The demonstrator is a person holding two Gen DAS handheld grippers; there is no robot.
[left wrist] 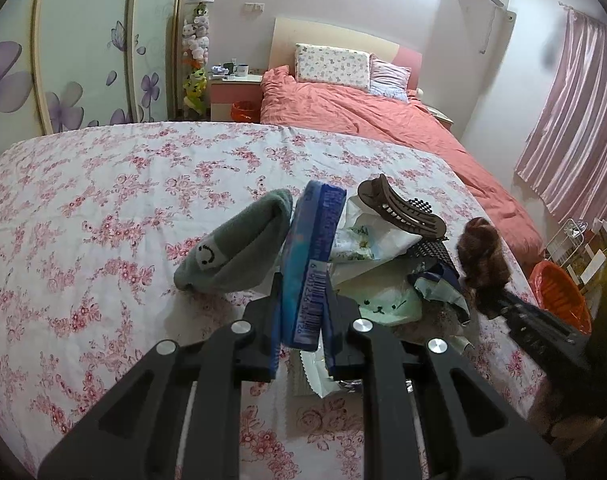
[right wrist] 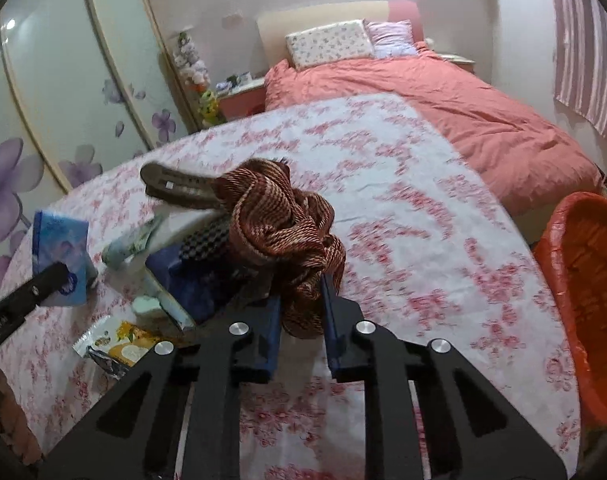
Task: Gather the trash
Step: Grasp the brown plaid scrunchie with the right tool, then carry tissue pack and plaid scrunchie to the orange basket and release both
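Note:
My left gripper (left wrist: 303, 304) is shut on a blue tissue pack (left wrist: 311, 248) and holds it upright above the floral tablecloth (left wrist: 103, 200). In the right wrist view that pack (right wrist: 59, 248) sits at the left with the left gripper (right wrist: 51, 280) on it. My right gripper (right wrist: 301, 304) is shut on a brown striped fabric scrunchie (right wrist: 279, 224), which bulges above the fingers. The left wrist view shows the scrunchie (left wrist: 481, 256) at the right, with the right gripper (left wrist: 499, 304) below it. A yellow snack wrapper (right wrist: 119, 344) lies flat near the table's front left.
A grey sock (left wrist: 235, 252), a brown hair claw (left wrist: 399, 208), white wrappers (left wrist: 367, 236), a pale green packet (left wrist: 387, 304) and a dark blue packet (right wrist: 191, 280) are piled mid-table. An orange bin (right wrist: 587, 292) stands off the table's right edge. A red-covered bed (left wrist: 383, 120) lies beyond.

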